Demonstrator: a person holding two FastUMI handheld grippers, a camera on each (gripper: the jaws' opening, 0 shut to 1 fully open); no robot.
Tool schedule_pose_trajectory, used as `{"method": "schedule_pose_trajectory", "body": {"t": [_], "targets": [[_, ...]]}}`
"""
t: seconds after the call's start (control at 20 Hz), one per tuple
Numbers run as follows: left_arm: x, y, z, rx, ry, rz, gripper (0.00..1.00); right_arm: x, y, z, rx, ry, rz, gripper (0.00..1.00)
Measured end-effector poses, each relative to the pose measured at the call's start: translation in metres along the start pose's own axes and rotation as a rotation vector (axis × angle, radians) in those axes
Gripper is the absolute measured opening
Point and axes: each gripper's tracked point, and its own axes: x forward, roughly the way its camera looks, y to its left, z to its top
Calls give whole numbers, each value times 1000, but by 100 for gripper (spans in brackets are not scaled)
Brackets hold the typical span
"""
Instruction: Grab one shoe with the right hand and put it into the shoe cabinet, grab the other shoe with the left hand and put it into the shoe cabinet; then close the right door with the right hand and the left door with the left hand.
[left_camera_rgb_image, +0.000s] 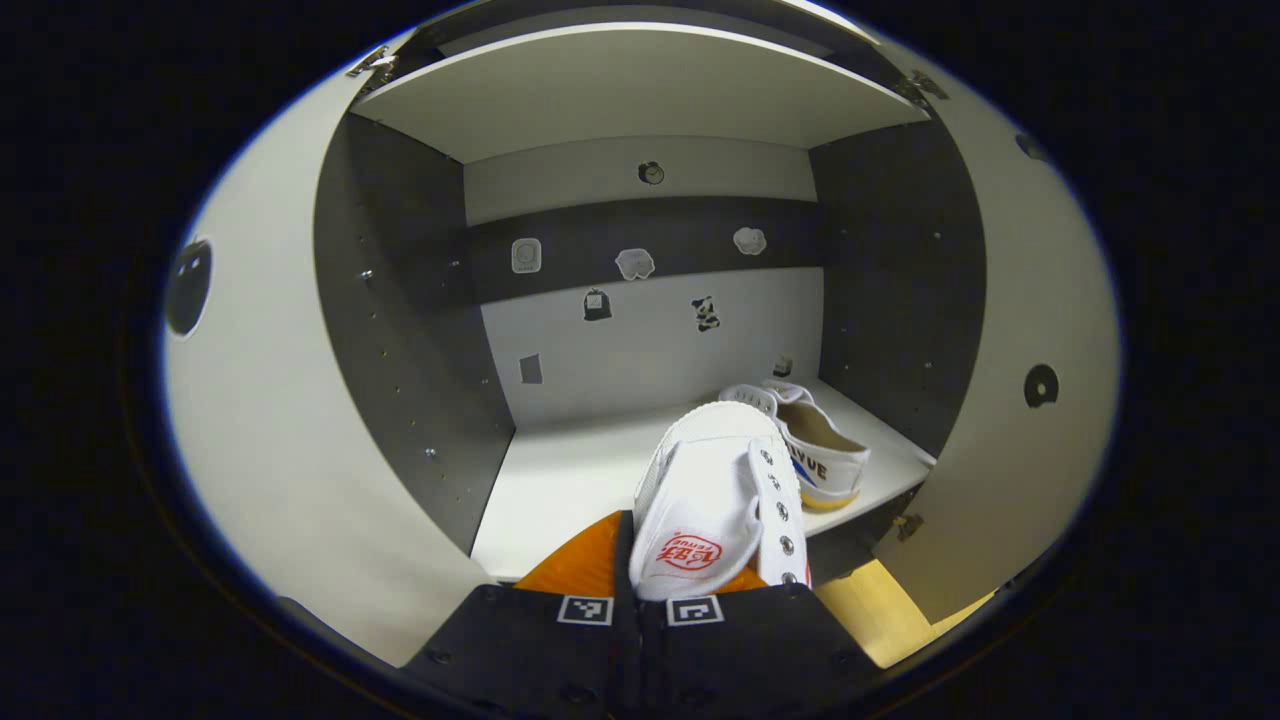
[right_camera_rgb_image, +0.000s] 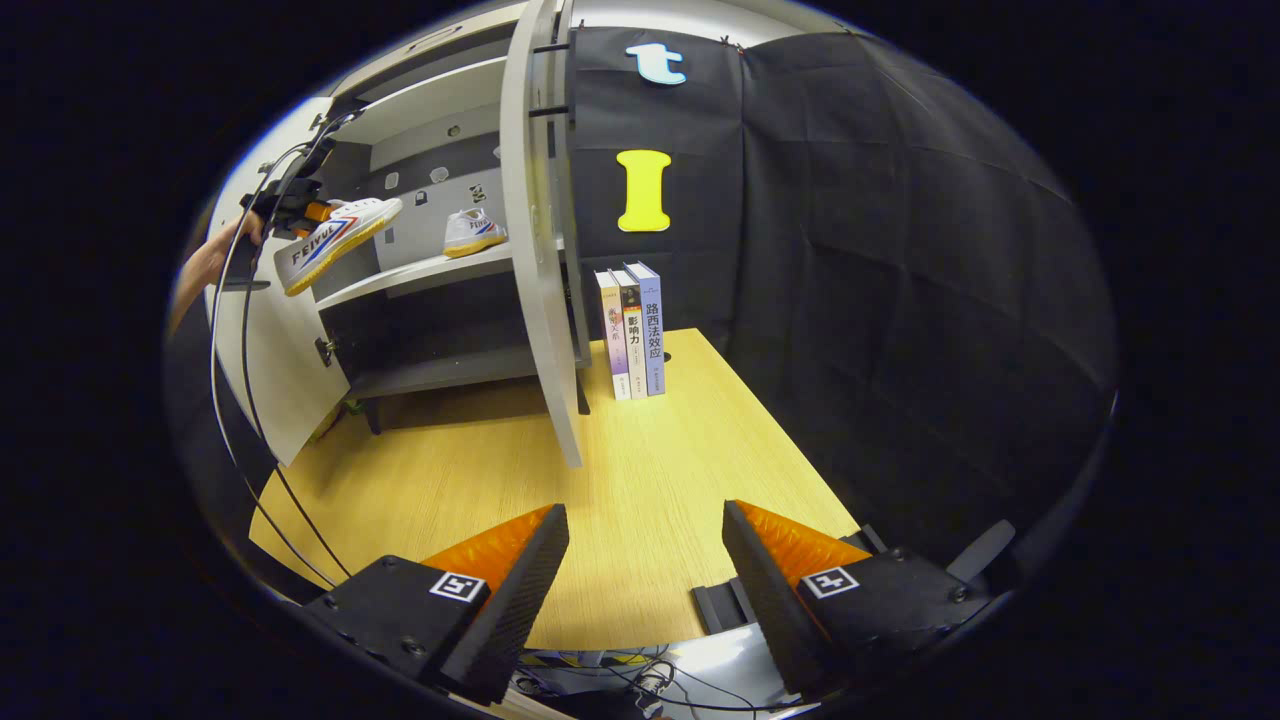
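First shoe (left_camera_rgb_image: 812, 447) is done: it sits on the right side of the shoe cabinet's shelf (left_camera_rgb_image: 560, 480). Your left gripper (left_camera_rgb_image: 640, 600) is clamped on the second shoe (left_camera_rgb_image: 715, 510), toe pointing into the cabinet, held in the air at the shelf's front edge and not yet set down. Your right gripper (right_camera_rgb_image: 645, 560) is spread wide and empty over the wooden table (right_camera_rgb_image: 640, 470), well apart from the cabinet. Left to do: place this shoe, release, then close the right door (right_camera_rgb_image: 535, 240) and the left door (left_camera_rgb_image: 260, 400); both stand open.

Staged recording booth, not a home — black cloth wall (right_camera_rgb_image: 900, 250) at right, wooden worktop (right_camera_rgb_image: 640, 480) centre, shoe cabinet (right_camera_rgb_image: 540, 250) upper left, books (right_camera_rgb_image: 632, 335) beside it.
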Motion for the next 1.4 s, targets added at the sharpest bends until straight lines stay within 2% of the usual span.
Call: {"method": "schedule_pose_trajectory", "body": {"t": [0.15, 0.35, 0.55, 0.85, 1.0, 1.1, 1.25, 1.3, 1.4], "targets": [[49, 9, 19, 58, 29, 29, 5, -2, -20, -3, 20, 15, -47, 99], [113, 15, 24, 65, 101, 46, 5, 1, -26, -1, 59, 4, -86, 98], [161, 17, 17, 168, 167, 75, 5, 1, -32, -2, 45, 15, -102, 99], [188, 9, -3, 184, 222, 57, 5, -5, -26, 3, 68, -5, -96, 99], [191, 4, -5, 207, 236, 36, 8, -7, -22, 4, 60, -12, -83, 98], [185, 6, -2, 212, 236, 50, 18, -6, -18, 6, 55, -18, -71, 99], [156, 17, 11, 216, 184, 71, 49, -10, -15, 19, 54, -53, -55, 99], [140, 23, 18, 211, 148, 84, 65, -11, -14, 25, 57, -69, -48, 99], [104, 20, 29, 184, 73, 49, 97, -12, -14, 35, 55, -93, -39, 99]]}}
